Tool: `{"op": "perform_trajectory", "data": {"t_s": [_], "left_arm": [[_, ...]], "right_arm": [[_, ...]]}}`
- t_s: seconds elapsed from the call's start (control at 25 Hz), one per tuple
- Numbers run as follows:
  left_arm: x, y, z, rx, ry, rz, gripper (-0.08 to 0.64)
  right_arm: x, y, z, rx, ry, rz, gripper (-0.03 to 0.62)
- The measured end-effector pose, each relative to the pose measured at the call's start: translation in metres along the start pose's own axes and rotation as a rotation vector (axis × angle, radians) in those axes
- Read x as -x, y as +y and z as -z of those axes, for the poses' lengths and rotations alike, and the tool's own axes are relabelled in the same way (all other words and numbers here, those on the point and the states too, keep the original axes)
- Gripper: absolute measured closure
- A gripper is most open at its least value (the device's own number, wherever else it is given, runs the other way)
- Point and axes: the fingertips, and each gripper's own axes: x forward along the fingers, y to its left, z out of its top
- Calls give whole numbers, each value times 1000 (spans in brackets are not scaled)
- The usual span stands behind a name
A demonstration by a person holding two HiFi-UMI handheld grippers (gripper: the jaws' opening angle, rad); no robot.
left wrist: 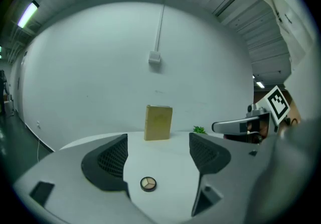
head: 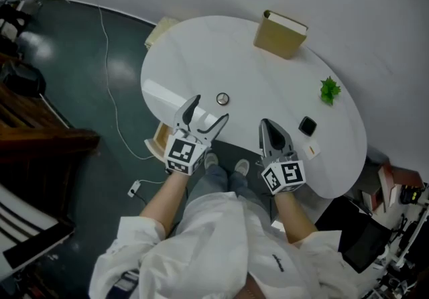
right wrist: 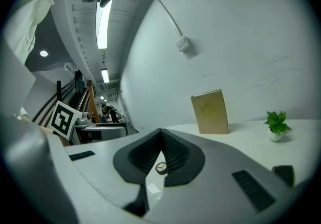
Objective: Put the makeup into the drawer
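Upright tan book point(head: 280, 34), small green plant point(head: 328, 89), black object point(head: 307, 125) on white table point(head: 201, 49)

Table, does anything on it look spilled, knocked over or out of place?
Nothing stands out. The makeup compact lies flat on the table, the book stands upright near the far edge, and the small plant is upright too.

Operator clothing: white long-sleeved shirt point(head: 221, 244) with small dark print on its right side; sleeves point(head: 137, 237) bunched up near the elbow. Blue-grey trousers point(head: 216, 182); light-coloured shoes point(head: 241, 168).

Left gripper point(head: 210, 108) and right gripper point(head: 266, 125): light grey moulded bodies, with jaws lined by black cross-hatched pads point(left wrist: 113, 157). Small dark rectangular insets point(right wrist: 253, 188) sit in the grey jaw shells. Each gripper carries a white cube point(head: 184, 152) faced with black square markers.
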Motion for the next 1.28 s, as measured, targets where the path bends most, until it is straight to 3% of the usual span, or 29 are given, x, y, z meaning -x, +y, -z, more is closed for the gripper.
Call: {"op": "perform_trajectory", "data": {"t_s": [0.24, 0.48, 1.0, 1.28], "left_arm": [[-36, 17, 51, -1, 102, 24, 190], [-70, 24, 90, -73, 180, 67, 190], [-105, 33, 166, -171, 363, 80, 190], [-118, 36, 175, -118, 400, 79, 190]], "right_arm": [[-45, -13, 37, -16, 88, 7, 575], [-72, -23, 75, -53, 153, 23, 575], [-95, -29, 112, -85, 186, 37, 575], [-86, -29, 118, -94, 186, 45, 575]]}}
